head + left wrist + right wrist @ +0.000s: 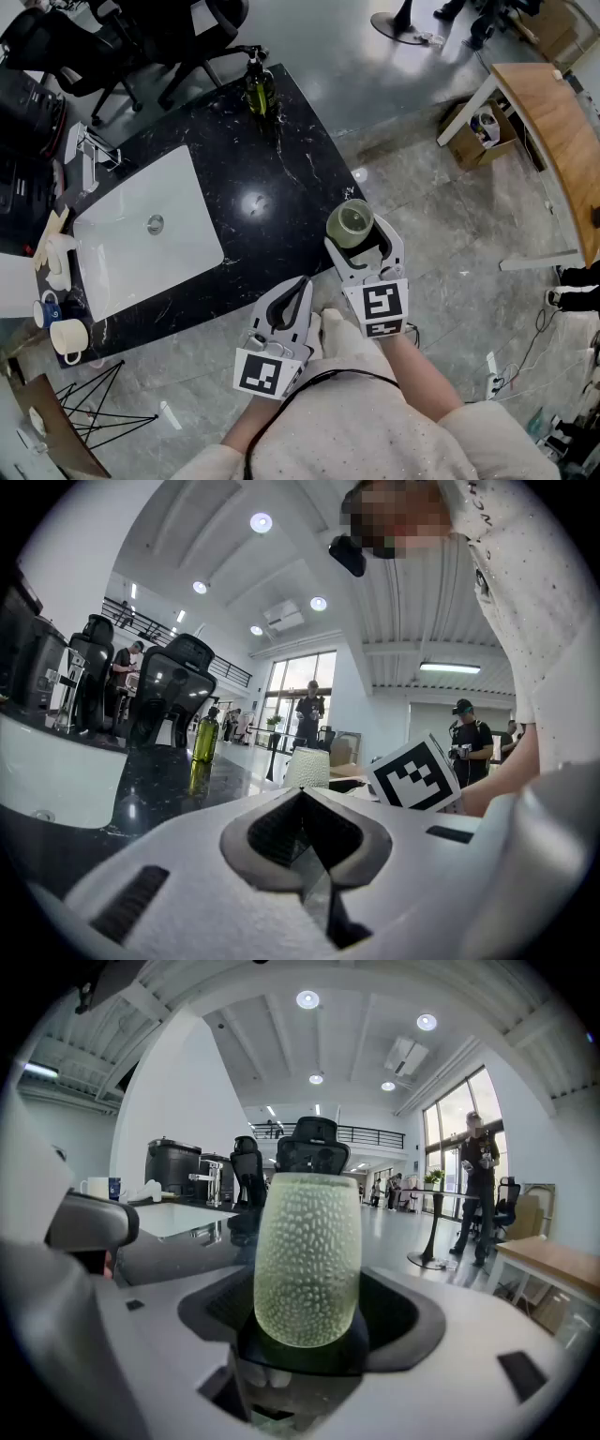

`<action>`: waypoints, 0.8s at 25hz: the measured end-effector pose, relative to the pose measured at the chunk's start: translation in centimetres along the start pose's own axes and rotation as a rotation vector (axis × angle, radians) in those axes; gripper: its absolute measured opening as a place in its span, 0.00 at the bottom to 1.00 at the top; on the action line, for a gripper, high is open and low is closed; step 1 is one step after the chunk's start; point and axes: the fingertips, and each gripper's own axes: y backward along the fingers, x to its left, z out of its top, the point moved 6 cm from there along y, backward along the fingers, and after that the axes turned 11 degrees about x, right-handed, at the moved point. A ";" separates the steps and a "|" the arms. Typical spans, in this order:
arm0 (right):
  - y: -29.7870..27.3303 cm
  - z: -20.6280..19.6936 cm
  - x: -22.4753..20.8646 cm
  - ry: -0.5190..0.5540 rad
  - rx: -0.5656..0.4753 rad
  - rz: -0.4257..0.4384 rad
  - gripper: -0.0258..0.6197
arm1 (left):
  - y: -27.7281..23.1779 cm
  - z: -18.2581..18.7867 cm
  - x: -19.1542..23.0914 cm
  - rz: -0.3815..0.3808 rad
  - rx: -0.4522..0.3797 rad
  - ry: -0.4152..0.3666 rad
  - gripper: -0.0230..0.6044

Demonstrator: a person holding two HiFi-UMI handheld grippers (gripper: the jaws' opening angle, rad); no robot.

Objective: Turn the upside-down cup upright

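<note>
A pale green dimpled glass cup (352,223) hangs in the air just past the corner of the black counter (281,178), with my right gripper (360,240) shut on it. In the right gripper view the cup (307,1260) stands vertical between the dark pads, its rounded end down and its flat end up. My left gripper (297,289) is beside it on the left, lower in the head view, shut and empty. In the left gripper view its jaws (302,799) meet in a point, and the cup (307,767) shows beyond them.
The counter holds a white sink (141,234), a green bottle (260,89) at its far end and mugs (66,336) at the left edge. Office chairs (178,37) stand behind it. A wooden table (553,122) is far right, and people stand in the background.
</note>
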 end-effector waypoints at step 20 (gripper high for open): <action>1.8 0.5 0.7 -0.502 0.039 0.351 0.57 | 1.6 0.2 0.7 0.040 -0.004 0.024 0.05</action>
